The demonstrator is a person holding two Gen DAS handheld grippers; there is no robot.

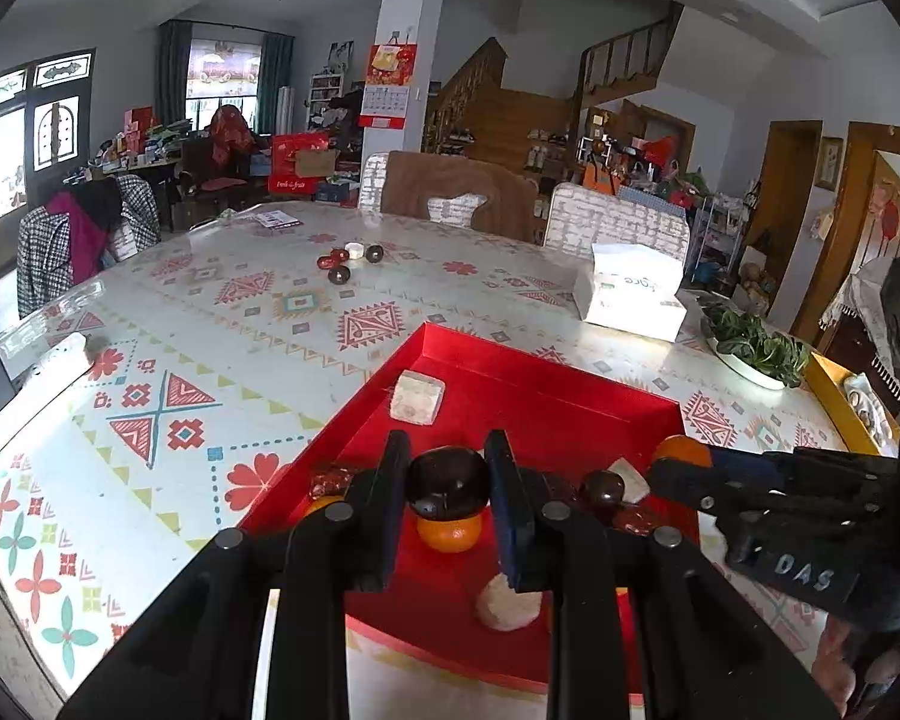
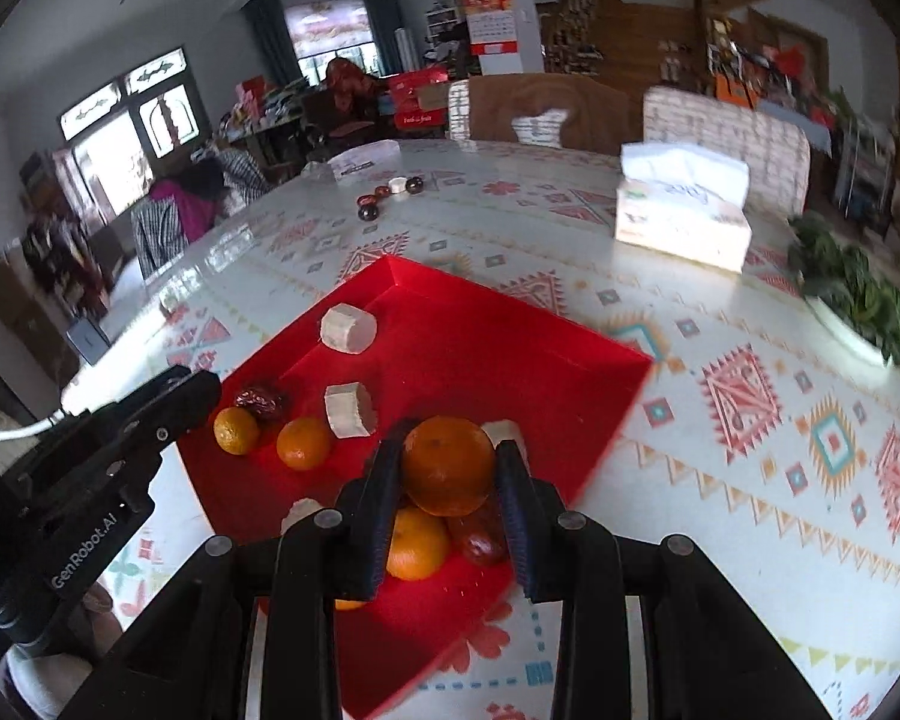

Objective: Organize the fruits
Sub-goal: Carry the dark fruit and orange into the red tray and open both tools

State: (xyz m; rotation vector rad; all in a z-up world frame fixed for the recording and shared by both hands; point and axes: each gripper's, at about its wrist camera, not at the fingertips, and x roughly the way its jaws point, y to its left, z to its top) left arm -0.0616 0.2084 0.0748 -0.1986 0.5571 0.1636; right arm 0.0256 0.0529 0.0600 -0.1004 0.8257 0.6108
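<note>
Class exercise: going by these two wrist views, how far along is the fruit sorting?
Done: the red tray already holds oranges, dates and pale chunks. In hand: the left gripper grips a dark round fruit; the right gripper grips an orange, both over the tray. Left: a small cluster far across the table.

A big table (image 1: 222,324) is covered with a white cloth with red, blue and yellow shapes on it. A white tissue box (image 1: 630,291) is seen on the far right part of the table. Beside it, at the table's edge, a white dish of green leaves (image 1: 750,348) is set. A small paper card (image 1: 276,219) is laid at the far end. Two chairs (image 1: 450,192) are pushed up to the far side. A checked coat (image 1: 84,234) is hung over another chair on the left. A red calendar (image 1: 387,87) is hung on a pillar, and wooden stairs (image 1: 624,60) are seen behind it.
</note>
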